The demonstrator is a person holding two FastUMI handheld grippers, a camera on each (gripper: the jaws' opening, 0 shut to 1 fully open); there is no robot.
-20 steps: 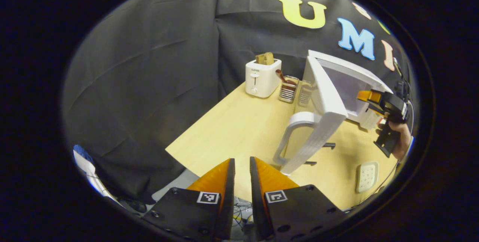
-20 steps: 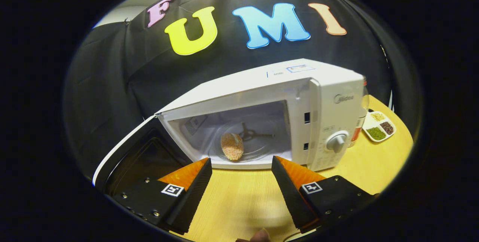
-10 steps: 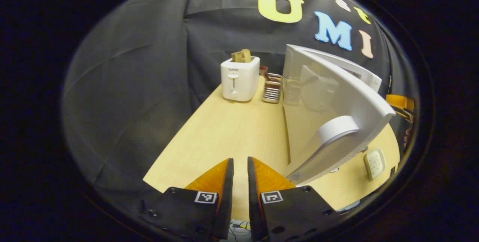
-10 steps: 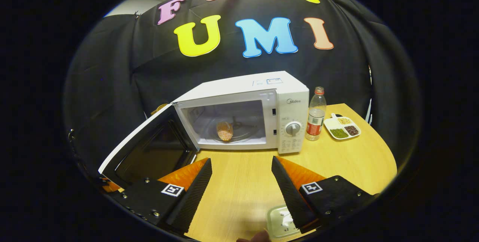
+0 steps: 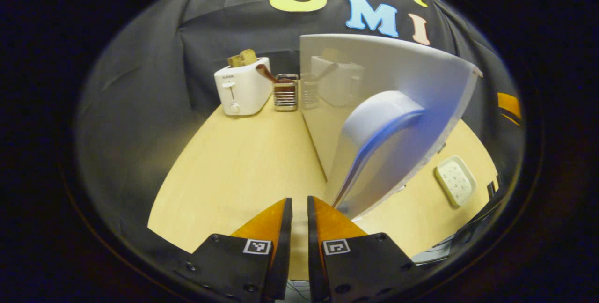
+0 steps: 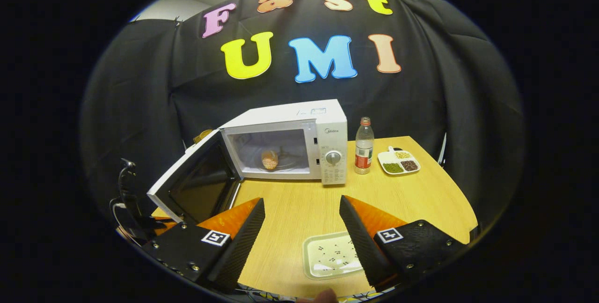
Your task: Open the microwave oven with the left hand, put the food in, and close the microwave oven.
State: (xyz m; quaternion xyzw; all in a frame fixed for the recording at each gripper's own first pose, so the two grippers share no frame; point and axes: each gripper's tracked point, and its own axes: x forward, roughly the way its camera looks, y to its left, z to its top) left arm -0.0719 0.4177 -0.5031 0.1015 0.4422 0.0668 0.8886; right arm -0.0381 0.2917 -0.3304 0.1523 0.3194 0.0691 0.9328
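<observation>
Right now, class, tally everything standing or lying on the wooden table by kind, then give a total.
Appliances: 2, microwave oven, toaster
Trays: 2, empty tray, divided dish
Bottles: 1, bottle
Wire holders: 1, holder
Total: 6
</observation>
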